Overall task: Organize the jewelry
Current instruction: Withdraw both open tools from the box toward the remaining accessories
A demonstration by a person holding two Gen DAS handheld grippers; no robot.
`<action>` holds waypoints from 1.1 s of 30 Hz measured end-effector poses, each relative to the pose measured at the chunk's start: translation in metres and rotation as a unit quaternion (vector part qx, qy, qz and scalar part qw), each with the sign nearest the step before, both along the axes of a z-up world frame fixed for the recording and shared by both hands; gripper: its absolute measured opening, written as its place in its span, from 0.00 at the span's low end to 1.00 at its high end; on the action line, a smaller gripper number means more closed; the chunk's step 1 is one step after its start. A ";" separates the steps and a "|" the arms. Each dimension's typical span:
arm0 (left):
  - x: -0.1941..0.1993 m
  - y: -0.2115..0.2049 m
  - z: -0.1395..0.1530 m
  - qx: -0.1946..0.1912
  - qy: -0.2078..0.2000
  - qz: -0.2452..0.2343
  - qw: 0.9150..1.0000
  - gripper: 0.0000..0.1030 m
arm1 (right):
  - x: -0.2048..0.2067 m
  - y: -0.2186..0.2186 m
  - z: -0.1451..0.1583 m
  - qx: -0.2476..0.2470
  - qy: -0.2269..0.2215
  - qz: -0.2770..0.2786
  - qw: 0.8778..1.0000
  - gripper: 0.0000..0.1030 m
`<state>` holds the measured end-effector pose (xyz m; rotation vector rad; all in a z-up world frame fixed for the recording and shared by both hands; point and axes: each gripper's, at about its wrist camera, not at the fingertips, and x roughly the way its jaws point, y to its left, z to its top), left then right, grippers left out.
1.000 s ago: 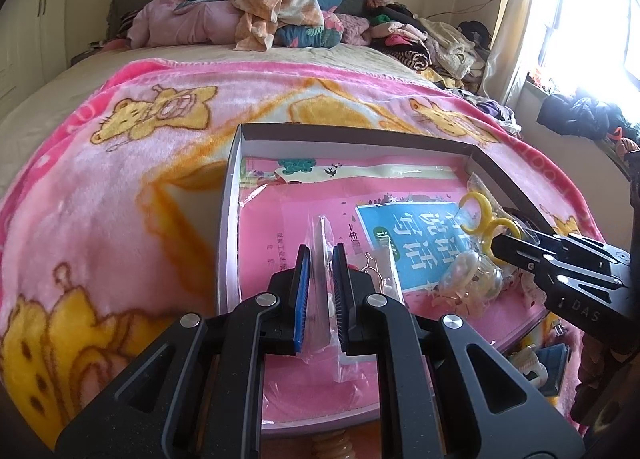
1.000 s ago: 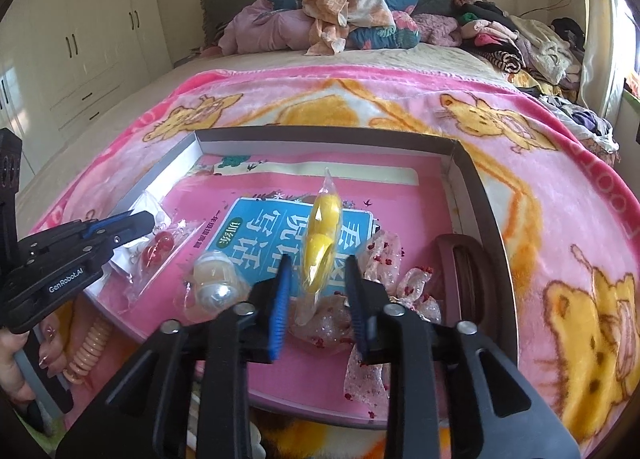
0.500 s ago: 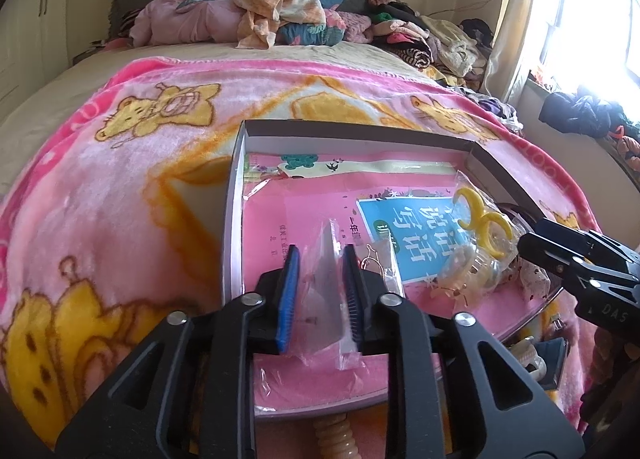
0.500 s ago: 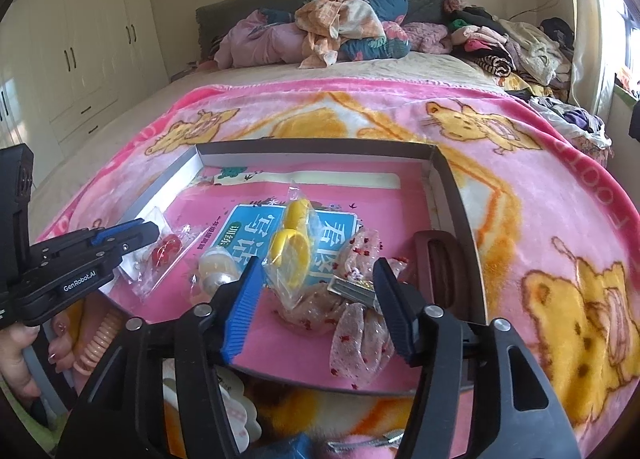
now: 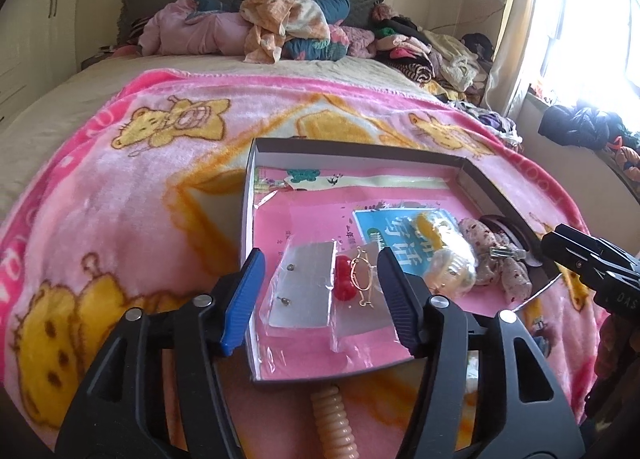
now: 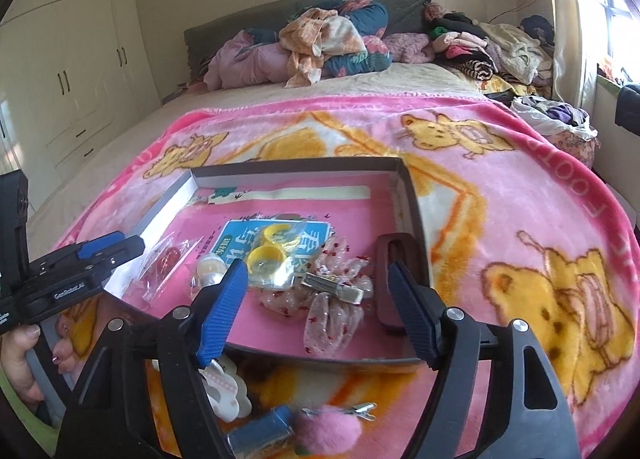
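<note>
Left wrist view: left hand-held gripper point(image 5: 320, 291) spread wide, nothing between its pads, hovering over the near-left corner of the box point(image 5: 249, 195) on the bed. Directly below the gap lie two clear bags: stud bag point(image 5: 304, 291) flat on the pink liner, and beside it a red bead bag point(image 5: 352, 283) with a gold hook piece on top. Neither is touched. Right of them: yellow ring bag point(image 5: 436, 235), clear clip point(image 5: 452, 271), then floral bow point(image 5: 496, 259) with a metal clip, brown band point(image 5: 504, 225) against the right wall.

Right wrist view: right hand-held gripper point(image 6: 316, 299) also spread, empty, over the bow point(image 6: 332, 299) and yellow ring bag point(image 6: 272, 255). Outside the box, on the blanket near the front edge: white flower piece point(image 6: 228, 391), blue item point(image 6: 260, 431), pink pompom clip point(image 6: 328, 431).

Step, as judged: between picks, both sides free, several pieces boxed, some loose ones not yet in. Next move likely calls for the right side to drop low toward the blanket items, close on one such as the pompom clip, lift it over the front wall. Pompom is soft, so aim for the metal clip.
</note>
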<state>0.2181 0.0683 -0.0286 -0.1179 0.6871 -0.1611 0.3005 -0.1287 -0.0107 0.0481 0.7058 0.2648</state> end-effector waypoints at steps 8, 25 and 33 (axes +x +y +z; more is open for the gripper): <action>-0.016 -0.004 0.018 -0.008 -0.020 -0.005 1.000 0.65 | -0.017 -0.014 0.017 0.001 -0.022 -0.012 1.000 0.73; -0.049 -0.021 0.039 -0.002 -0.049 -0.028 0.998 0.87 | -0.058 -0.025 0.028 -0.019 -0.039 -0.007 0.999 0.78; -0.063 -0.026 0.039 0.004 -0.048 -0.036 0.998 0.87 | -0.075 -0.025 0.025 -0.026 -0.036 0.002 0.999 0.78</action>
